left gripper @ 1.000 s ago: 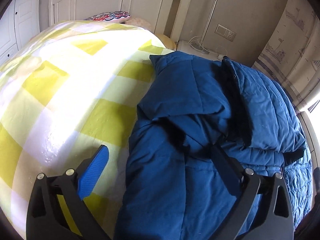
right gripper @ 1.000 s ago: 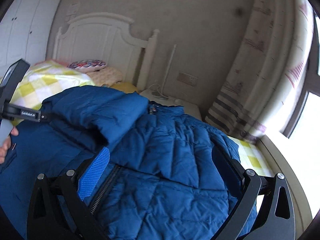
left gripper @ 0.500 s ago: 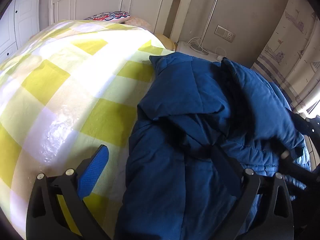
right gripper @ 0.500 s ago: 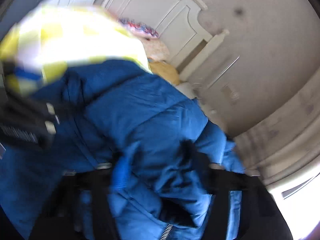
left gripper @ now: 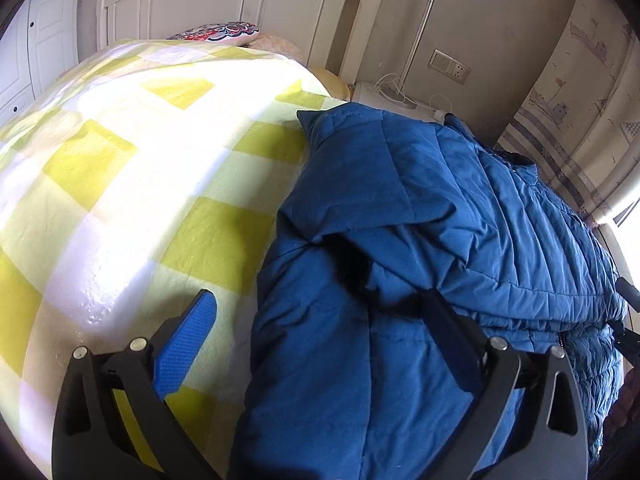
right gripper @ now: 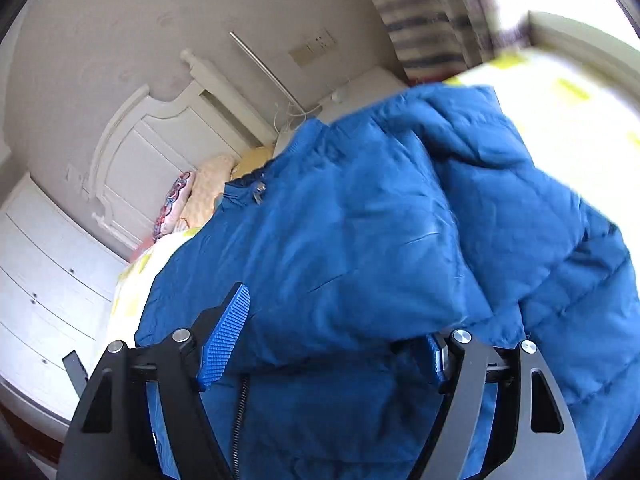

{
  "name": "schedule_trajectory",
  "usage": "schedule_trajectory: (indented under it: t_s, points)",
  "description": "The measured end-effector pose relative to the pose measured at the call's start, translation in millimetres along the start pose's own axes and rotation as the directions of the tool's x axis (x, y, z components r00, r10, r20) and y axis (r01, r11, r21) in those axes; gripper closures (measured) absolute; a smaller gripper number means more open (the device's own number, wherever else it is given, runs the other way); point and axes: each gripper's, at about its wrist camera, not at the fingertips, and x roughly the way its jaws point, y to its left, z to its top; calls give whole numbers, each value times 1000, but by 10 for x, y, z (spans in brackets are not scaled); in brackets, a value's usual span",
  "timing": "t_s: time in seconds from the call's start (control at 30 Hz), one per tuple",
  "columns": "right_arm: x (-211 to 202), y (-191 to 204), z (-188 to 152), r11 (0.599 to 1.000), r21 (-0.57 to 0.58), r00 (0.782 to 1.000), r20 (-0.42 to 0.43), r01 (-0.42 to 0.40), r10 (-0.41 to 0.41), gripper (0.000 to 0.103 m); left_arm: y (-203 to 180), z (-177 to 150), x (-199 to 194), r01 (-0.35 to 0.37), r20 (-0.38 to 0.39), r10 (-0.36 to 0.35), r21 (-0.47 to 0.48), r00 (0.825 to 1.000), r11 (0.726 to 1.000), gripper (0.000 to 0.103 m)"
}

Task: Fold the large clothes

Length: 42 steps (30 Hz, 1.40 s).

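Note:
A blue quilted puffer jacket [left gripper: 420,264] lies partly folded on the yellow-and-white checked bed cover [left gripper: 132,184]. My left gripper [left gripper: 316,312] is open, low over the jacket's left edge; its left finger is above the cover, its right finger over the jacket. In the right wrist view the jacket [right gripper: 380,240] fills the frame, with a sleeve or flap lying between the fingers. My right gripper [right gripper: 332,332] is open, its jaws wide apart around that fold. The zipper [right gripper: 240,412] runs down under it.
A white headboard [left gripper: 288,4] and patterned pillows [left gripper: 220,32] stand at the bed's far end. A white bedside unit with cables [left gripper: 396,96] and a wall socket [left gripper: 450,66] are beyond the jacket. White drawers [right gripper: 44,280] are on the left. Curtains [left gripper: 572,120] hang at right.
My right gripper has swung and tilted over the jacket, so its view is now rolled. A jacket layer now lies folded over to the right. My left gripper has barely moved.

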Motion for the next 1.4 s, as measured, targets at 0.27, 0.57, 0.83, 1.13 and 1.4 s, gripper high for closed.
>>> schedule_trajectory:
  t_s: [0.27,0.57,0.83,1.13,1.4]
  points:
    - [-115,65,3,994,-102,992,127,32,-19,74,1,0,4,1,1,-1,-1,1000,1000,2]
    - [11,-218,-65,994,-17,994,1,112,-112,66,14,-3,8,8,5,-8,-6,1000,1000,2]
    - [-803,208,-1,937,-111,876,407,330,-260,50,-3,7,18,-4,1,4,4,1000,1000,2]
    - [292,538,2,750,-448,873,217,486,-436,42,-4,5,16,1,3,-1,0,1000,1000,2]
    - [369,459,-98,747,-460,876,193,479,-443,37,-174,10,-315,-108,159,99,51,982,993,3]
